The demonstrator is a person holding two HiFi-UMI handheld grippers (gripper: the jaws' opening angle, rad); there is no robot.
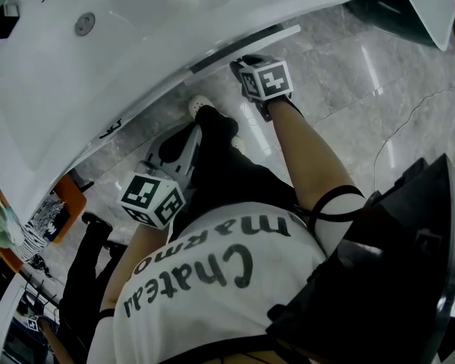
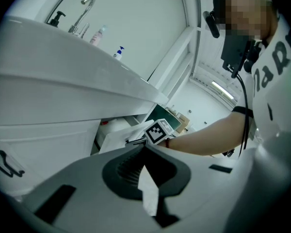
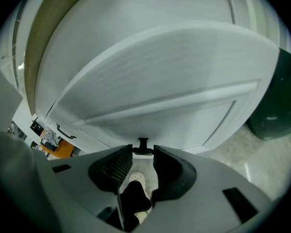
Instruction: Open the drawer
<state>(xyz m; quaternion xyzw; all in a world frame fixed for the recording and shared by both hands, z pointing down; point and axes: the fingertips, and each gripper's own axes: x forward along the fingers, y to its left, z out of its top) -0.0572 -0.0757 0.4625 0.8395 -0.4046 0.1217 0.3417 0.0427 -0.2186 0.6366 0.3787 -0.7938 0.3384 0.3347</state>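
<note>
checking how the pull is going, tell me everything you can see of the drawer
The drawer is white with a smooth flat front, like lacquered board, and sits under the sink. A small black handle juts from the front. The drawer is ajar: the left gripper view shows its front standing out from under the sink, with a dark gap beside it. The right gripper has the handle between its tips and seems to grip it. Nothing else is seen touching the drawer.
</note>
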